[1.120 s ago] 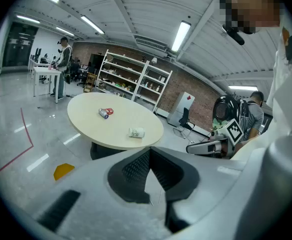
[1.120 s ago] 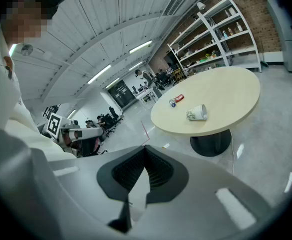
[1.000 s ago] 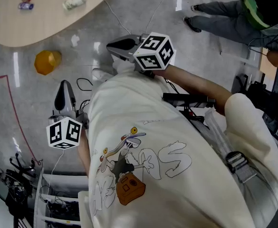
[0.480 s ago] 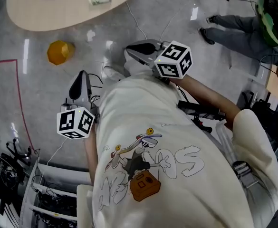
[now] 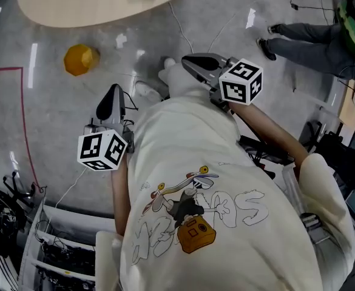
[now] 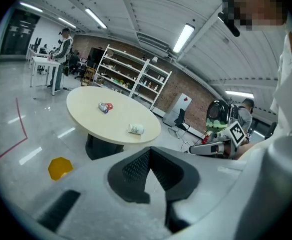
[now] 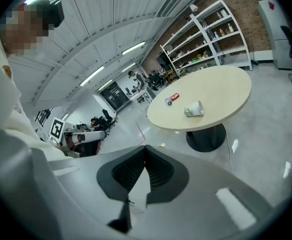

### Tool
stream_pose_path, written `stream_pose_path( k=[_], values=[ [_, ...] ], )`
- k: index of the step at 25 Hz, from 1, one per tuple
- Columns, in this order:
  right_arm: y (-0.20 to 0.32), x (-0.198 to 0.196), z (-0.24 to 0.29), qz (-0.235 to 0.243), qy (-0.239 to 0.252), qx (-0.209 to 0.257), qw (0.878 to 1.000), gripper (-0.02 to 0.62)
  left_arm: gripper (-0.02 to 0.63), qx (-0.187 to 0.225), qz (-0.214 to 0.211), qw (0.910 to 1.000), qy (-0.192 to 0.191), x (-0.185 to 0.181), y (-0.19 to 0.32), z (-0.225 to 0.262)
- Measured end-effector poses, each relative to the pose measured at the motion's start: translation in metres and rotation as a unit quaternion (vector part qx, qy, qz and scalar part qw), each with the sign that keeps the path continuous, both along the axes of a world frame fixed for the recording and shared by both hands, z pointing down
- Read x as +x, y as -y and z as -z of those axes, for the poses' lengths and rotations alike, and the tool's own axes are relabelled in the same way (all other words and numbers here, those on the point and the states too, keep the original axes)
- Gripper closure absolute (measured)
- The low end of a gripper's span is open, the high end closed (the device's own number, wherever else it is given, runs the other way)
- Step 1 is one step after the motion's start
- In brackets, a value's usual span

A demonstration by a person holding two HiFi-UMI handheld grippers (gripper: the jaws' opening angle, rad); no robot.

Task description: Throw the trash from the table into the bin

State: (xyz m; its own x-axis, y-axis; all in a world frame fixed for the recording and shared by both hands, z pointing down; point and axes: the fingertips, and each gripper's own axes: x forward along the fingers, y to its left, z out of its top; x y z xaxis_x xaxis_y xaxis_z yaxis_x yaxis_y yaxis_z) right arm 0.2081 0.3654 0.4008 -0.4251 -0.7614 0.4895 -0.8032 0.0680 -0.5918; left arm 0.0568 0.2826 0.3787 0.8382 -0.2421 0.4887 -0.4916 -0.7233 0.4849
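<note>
Left gripper [image 6: 151, 159] jaws together, nothing between. Right gripper [image 7: 145, 156] likewise closed, empty. Crumpled cup [image 6: 136, 129] and small red wrapper [image 6: 105, 107] on round table [image 5: 92, 8], person's 12 o'clock. Yellow bin [image 5: 80, 59] on floor, 10 o'clock; contents not discernible.

A white cup [image 6: 136, 129] lies tipped on the round worktop [image 6: 86, 115], a red wrapper [image 6: 105, 107] at its ten o'clock, a yellow bin [image 6: 60, 167] on the floor.

No legible text or labels
</note>
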Motion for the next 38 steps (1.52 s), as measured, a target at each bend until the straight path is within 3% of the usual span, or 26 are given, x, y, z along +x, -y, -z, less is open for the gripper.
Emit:
stream_pose_path(
  k=[5, 9, 13, 19, 23, 27, 34, 36, 38],
  values=[
    [0.015, 0.024, 0.001, -0.017, 0.009, 0.007, 1.000, 0.591, 0.603, -0.006, -0.012, 0.9998, 0.013, 0.021, 0.006, -0.006],
    [0.046, 0.049, -0.007, 0.040, -0.004, 0.008, 0.999, 0.592, 0.603, -0.006, 0.008, 0.9997, 0.023, 0.057, 0.034, -0.010],
    [0.106, 0.101, 0.008, 0.076, -0.002, 0.031, 0.997, 0.591, 0.603, 0.000, 0.042, 0.9986, 0.031, 0.105, 0.078, -0.002],
    [0.176, 0.151, 0.016, 0.163, -0.001, 0.049, 0.985, 0.577, 0.601, 0.014, 0.073, 0.9956, 0.056, 0.168, 0.115, 0.015],
    [0.198, 0.136, 0.013, 0.216, 0.008, 0.039, 0.976, 0.547, 0.601, 0.004, 0.088, 0.9933, 0.074, 0.164, 0.111, 0.017],
    [0.207, 0.135, 0.002, 0.201, 0.014, 0.016, 0.979, 0.511, 0.601, 0.003, 0.104, 0.9913, 0.081, 0.154, 0.114, 0.028],
    [0.232, 0.146, -0.039, 0.208, 0.022, -0.024, 0.978, 0.486, 0.603, 0.001, 0.177, 0.9794, 0.096, 0.136, 0.142, 0.011],
    [0.233, 0.146, -0.037, 0.215, 0.013, -0.024, 0.976, 0.481, 0.601, 0.004, 0.176, 0.9790, 0.102, 0.140, 0.140, 0.006],
    [0.229, 0.151, -0.037, 0.214, 0.005, -0.024, 0.976, 0.468, 0.467, 0.004, 0.159, 0.9820, 0.101, 0.151, 0.139, 0.002]
  ],
)
